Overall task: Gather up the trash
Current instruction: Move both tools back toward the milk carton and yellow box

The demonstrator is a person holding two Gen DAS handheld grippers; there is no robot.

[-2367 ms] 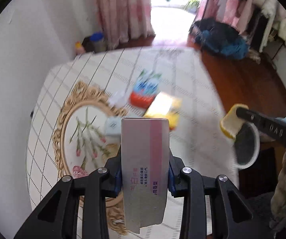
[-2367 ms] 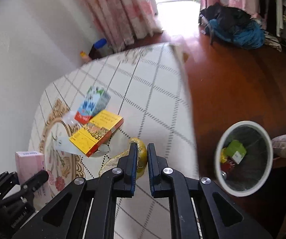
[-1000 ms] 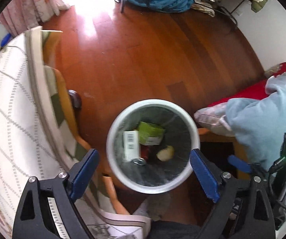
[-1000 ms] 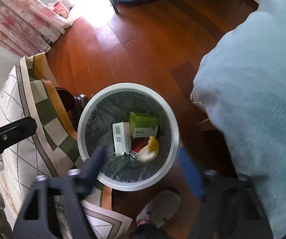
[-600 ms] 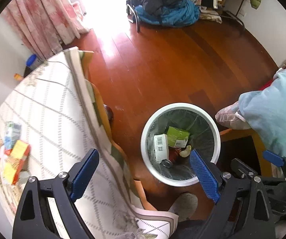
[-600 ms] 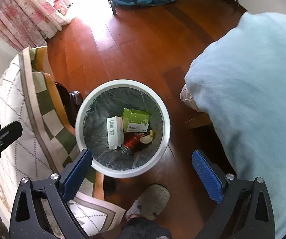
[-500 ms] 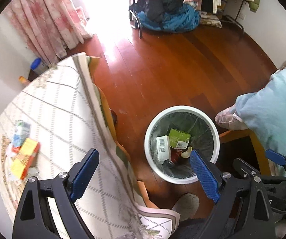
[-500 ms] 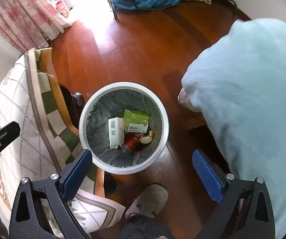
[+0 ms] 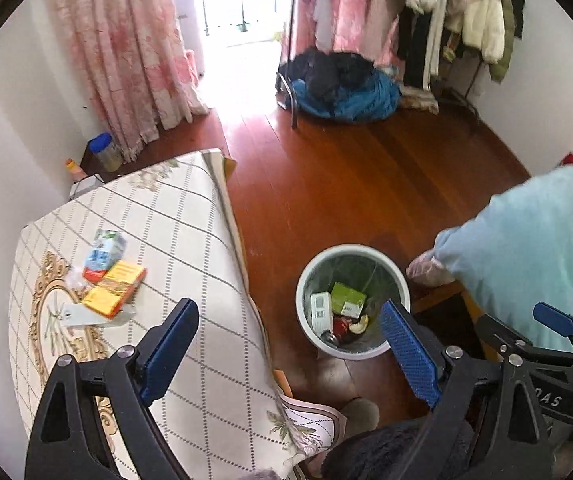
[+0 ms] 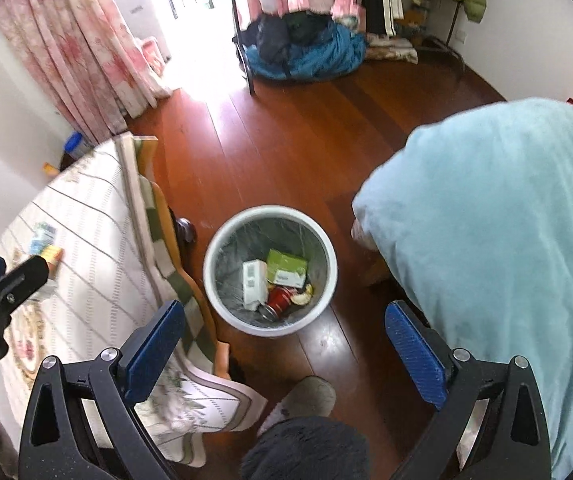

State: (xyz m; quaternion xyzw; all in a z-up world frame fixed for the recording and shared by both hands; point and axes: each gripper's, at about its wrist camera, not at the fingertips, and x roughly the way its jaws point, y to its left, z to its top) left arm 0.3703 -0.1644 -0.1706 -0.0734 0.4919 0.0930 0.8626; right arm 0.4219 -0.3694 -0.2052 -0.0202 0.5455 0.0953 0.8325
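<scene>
Daylight flooded in through doorway (image 9: 242, 8) ahead of me, blown out white, glare on floor (image 9: 246, 120). Fisheye bent edges, black vignette corners. Slight blur.

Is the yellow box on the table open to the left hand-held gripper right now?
Probably yes: the left hand-held gripper is open and empty, and the yellow box lies uncovered on the table, a blue-and-white carton just beyond it.

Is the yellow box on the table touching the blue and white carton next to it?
Touching. The left wrist view shows the yellow box overlapping the red bottom end of the blue and white carton, with no tablecloth visible between them.
</scene>
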